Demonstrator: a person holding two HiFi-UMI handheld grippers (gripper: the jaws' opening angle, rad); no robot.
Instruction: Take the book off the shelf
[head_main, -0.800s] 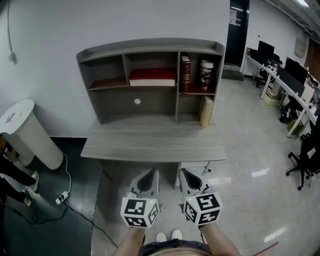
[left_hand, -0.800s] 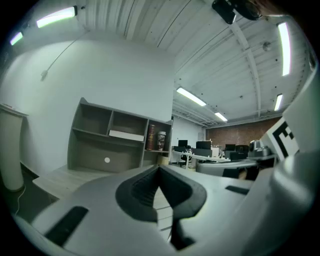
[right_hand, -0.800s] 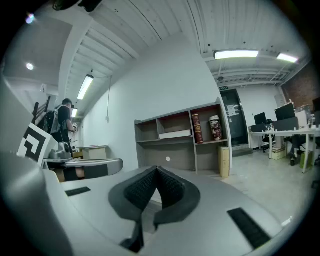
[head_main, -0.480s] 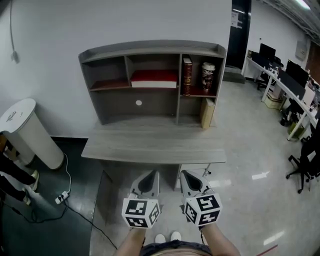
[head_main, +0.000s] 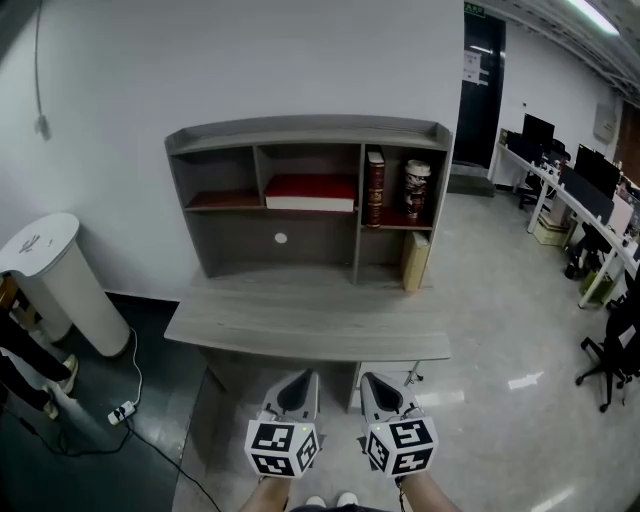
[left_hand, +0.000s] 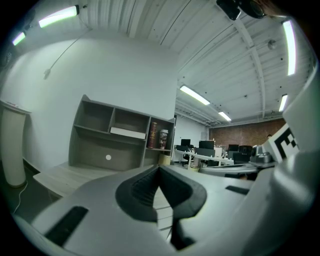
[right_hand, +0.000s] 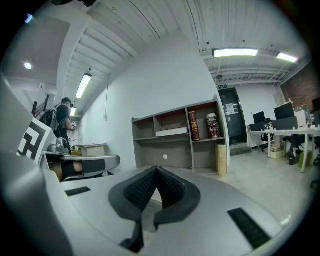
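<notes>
left hand-held gripper (head_main: 300, 378) and right hand-held gripper (head_main: 378, 380) hung clenched, empty, at six o'clock. upright book (head_main: 375, 188) stood on the shelf (head_main: 300, 130) at twelve o'clock: probably stiff, weighty; pinch its spine.

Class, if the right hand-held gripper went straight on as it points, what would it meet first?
The right hand-held gripper would probably meet the desk near its front edge first, before the shelf unit; depth is unclear.

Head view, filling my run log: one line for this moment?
left gripper: shut, empty | right gripper: shut, empty | red book: flat on shelf, untouched | desk: ahead of both grippers
</notes>
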